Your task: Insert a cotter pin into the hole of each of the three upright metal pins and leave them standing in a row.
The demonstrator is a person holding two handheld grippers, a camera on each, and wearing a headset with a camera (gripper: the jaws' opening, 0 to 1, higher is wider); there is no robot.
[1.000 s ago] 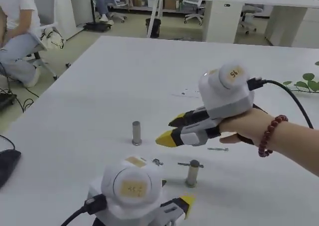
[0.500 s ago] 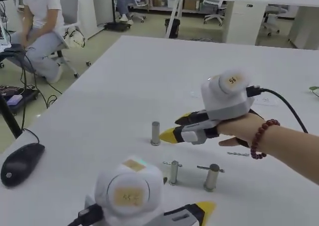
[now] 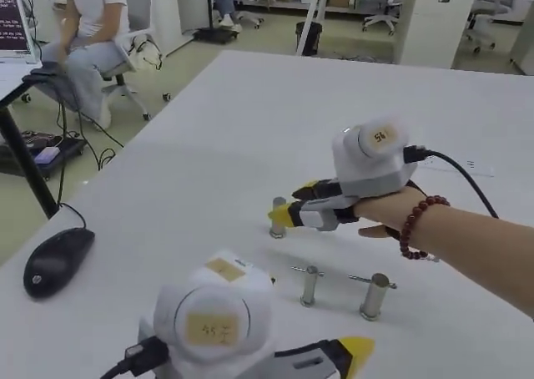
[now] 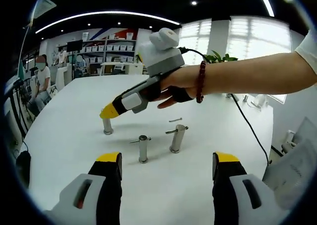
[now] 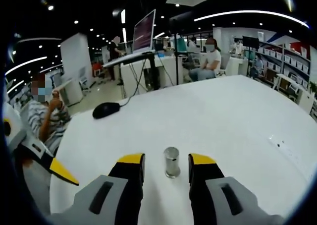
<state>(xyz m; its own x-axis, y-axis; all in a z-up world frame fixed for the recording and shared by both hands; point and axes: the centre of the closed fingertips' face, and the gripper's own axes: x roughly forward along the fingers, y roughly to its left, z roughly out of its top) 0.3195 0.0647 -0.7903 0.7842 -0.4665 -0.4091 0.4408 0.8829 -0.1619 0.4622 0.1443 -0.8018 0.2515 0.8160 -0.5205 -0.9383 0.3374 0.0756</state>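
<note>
Three upright metal pins stand on the white table (image 3: 209, 137). The bare pin (image 3: 277, 229) (image 5: 172, 161) rises between the two jaws of my open right gripper (image 3: 292, 204) (image 5: 167, 159) (image 4: 111, 111), with a gap on each side. The middle pin (image 3: 309, 284) (image 4: 143, 148) and the right-hand pin (image 3: 374, 294) (image 4: 177, 138) each carry a cotter pin through the top. A loose cotter pin (image 4: 174, 120) lies on the table behind them. My left gripper (image 3: 355, 350) (image 4: 167, 159) hangs open and empty in front of the row.
A black computer mouse (image 3: 57, 260) (image 5: 105, 109) lies near the table's left edge. People sit on chairs beyond that edge. Desks and a monitor stand further back.
My right gripper has moved left to the bare pin, which now stands between its jaws. The head camera has shifted, bringing the mouse into view. The left gripper has stayed low.
</note>
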